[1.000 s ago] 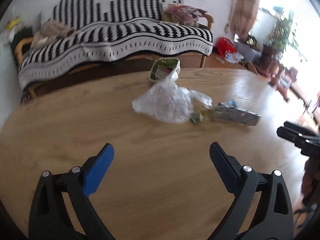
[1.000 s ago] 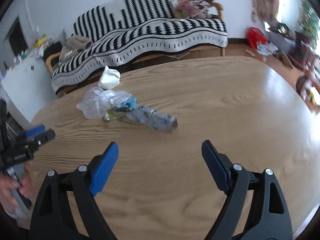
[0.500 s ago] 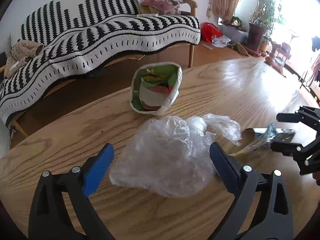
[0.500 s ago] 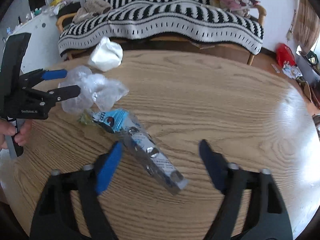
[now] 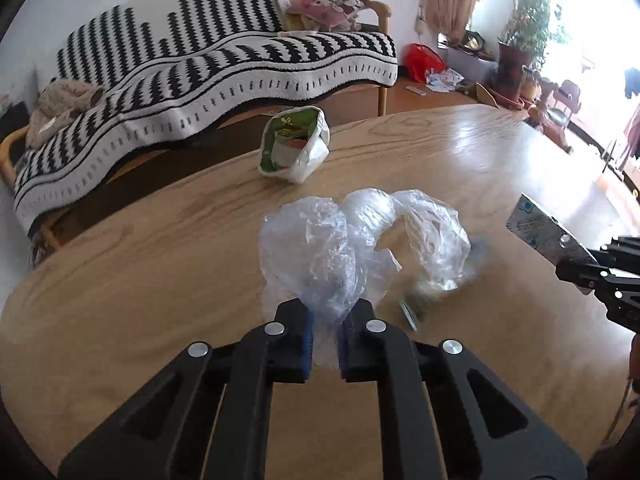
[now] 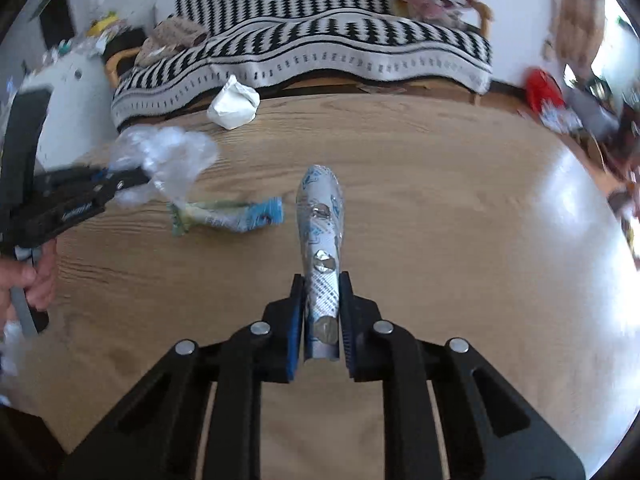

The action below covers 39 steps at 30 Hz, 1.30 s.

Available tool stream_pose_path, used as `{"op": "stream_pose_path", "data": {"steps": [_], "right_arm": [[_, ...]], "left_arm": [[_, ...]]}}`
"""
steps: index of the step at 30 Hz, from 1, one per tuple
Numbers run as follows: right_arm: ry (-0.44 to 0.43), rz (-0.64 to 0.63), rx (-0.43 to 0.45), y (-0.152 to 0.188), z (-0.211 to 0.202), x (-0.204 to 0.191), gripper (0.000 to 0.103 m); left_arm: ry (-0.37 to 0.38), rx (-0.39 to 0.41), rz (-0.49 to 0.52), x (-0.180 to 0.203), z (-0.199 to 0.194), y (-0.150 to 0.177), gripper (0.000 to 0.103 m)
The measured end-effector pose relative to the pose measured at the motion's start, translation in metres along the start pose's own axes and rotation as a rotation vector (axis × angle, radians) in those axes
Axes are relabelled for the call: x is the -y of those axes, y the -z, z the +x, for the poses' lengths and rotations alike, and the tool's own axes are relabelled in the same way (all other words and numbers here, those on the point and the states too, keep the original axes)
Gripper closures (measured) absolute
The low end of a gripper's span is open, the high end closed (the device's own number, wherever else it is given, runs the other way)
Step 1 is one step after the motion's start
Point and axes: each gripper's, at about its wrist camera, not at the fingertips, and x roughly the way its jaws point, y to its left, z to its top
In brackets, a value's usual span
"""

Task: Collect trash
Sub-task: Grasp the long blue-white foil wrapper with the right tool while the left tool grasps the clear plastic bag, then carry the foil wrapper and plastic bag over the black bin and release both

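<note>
Now, in my left view, the left gripper (image 5: 323, 334) pinches the clear plastic bag (image 5: 360, 248), which bunches up straight ahead over the worktop (image 5: 140, 280). In my right view, the right gripper (image 6: 322, 316) is closing on the foil wrapper (image 6: 322, 236); its long side points straight away from me. The crumpled wrapper (image 6: 228, 216) lies between both, nearer my left gripper.

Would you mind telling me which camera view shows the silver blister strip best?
The right wrist view: the silver blister strip runs its full length out from between the right gripper pads, which are closing on it. The left wrist view catches only its tip at the right edge.
</note>
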Motion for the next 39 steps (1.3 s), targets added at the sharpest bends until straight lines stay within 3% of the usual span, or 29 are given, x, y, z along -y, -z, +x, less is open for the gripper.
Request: {"op": "stream_pose_path", "data": {"steps": [5,12,17,29,34,39], "right_arm": [[0.027,0.082,0.031,0.031,-0.056,-0.003,0.086],[-0.004,0.155,0.085,0.079,-0.115,-0.011,0.086],[0.027,0.155,0.12,0.098,-0.139,-0.012,0.086],[0.09,0.2,0.145,0.117,-0.165,0.022,0.086],[0.139,0.262,0.169,0.137,-0.195,0.066,0.086],[0.202,0.351,0.196,0.165,-0.23,0.125,0.086]], "left_arm": [[-0.036,0.038,-0.042,0.014,-0.063,0.028,0.095],[0.023,0.042,-0.115,0.043,-0.122,0.072,0.095],[0.05,0.026,-0.139,0.055,-0.128,0.09,0.095],[0.037,0.056,-0.058,0.082,-0.124,0.083,0.095],[0.095,0.094,0.01,0.136,-0.129,0.066,0.095],[0.201,0.1,0.086,0.225,-0.123,0.055,0.095]]}}
